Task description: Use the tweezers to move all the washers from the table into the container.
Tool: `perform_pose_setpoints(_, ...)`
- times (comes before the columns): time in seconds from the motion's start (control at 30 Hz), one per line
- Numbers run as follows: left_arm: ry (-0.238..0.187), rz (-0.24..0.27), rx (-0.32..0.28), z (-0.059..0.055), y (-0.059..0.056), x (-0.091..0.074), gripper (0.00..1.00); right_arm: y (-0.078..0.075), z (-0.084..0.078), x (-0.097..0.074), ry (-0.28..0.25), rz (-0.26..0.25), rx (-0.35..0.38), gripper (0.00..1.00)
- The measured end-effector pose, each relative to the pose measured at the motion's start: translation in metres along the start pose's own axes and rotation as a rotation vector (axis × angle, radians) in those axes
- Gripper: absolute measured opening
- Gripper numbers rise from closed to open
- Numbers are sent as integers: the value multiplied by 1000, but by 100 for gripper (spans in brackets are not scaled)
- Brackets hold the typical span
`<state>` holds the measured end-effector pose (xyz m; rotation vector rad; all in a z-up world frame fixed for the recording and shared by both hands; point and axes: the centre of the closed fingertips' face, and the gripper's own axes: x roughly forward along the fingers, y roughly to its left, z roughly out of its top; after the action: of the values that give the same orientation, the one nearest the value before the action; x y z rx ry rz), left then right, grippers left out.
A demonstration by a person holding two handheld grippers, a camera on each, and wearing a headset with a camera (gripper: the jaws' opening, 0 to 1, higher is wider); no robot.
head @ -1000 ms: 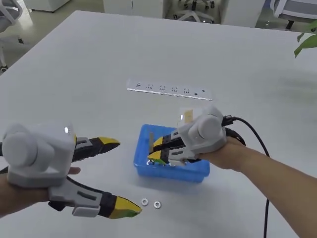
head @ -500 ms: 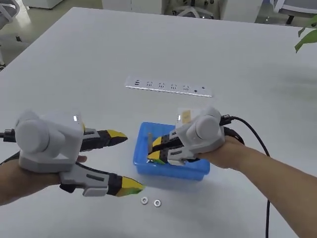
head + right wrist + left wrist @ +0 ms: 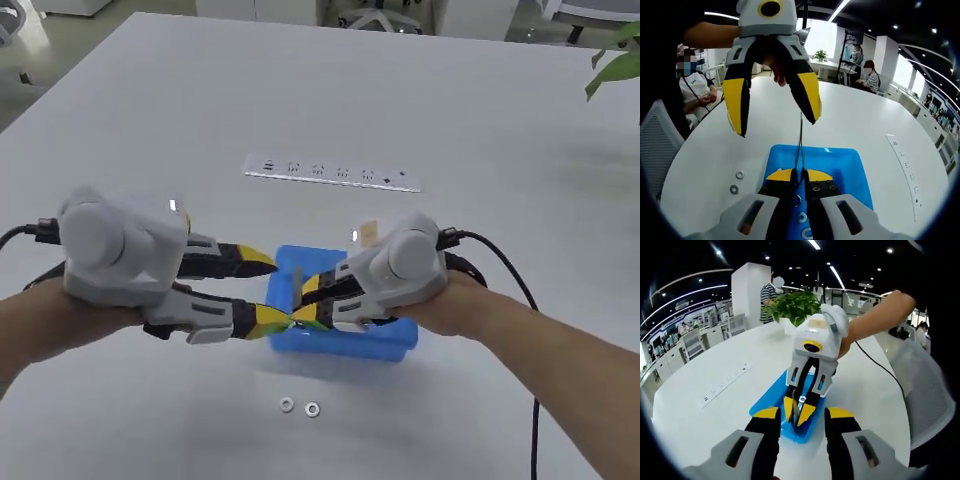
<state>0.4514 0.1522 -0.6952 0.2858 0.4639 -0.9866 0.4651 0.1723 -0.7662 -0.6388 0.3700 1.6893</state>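
Observation:
A blue container (image 3: 375, 338) sits on the white table, with washers (image 3: 802, 218) lying inside it. Two washers (image 3: 299, 407) rest on the table just in front of it, also visible as washers (image 3: 737, 182) to the container's left. My right gripper (image 3: 312, 300) hovers over the container, shut on thin metal tweezers (image 3: 800, 142) that point forward. My left gripper (image 3: 266, 291) faces it from the left, open, its yellow tips on either side of the right gripper's tips. Seen from the left gripper (image 3: 803, 414), the right gripper (image 3: 799, 412) points straight at it.
A white power strip (image 3: 330, 172) lies on the table behind the container. A black cable (image 3: 505, 275) trails from the right gripper along the person's arm. A green plant (image 3: 612, 66) stands at the far right. Office chairs and people surround the table.
My left gripper has moved right and up from near the loose washers to the container's left edge, meeting the right gripper's tips. The right gripper has hardly moved.

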Motion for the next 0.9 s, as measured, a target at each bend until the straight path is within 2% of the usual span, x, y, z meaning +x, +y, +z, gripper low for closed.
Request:
perform_pose_setpoints(0.2,1,-5,35,-1,2,8,26,1,-1,0,3,4,-12,9)
perform_pose_setpoints(0.47,-14,-8,62,5,7,19,17,2,0,0,7,12,-34,9)
perform_pose_setpoints(0.6,-18,-13,70,7,7,22,9,1,-1,0,8,14,-41,9)
perform_pose_setpoints(0.9,-22,-35,96,8,3,24,6,2,-2,-1,15,15,-53,10)
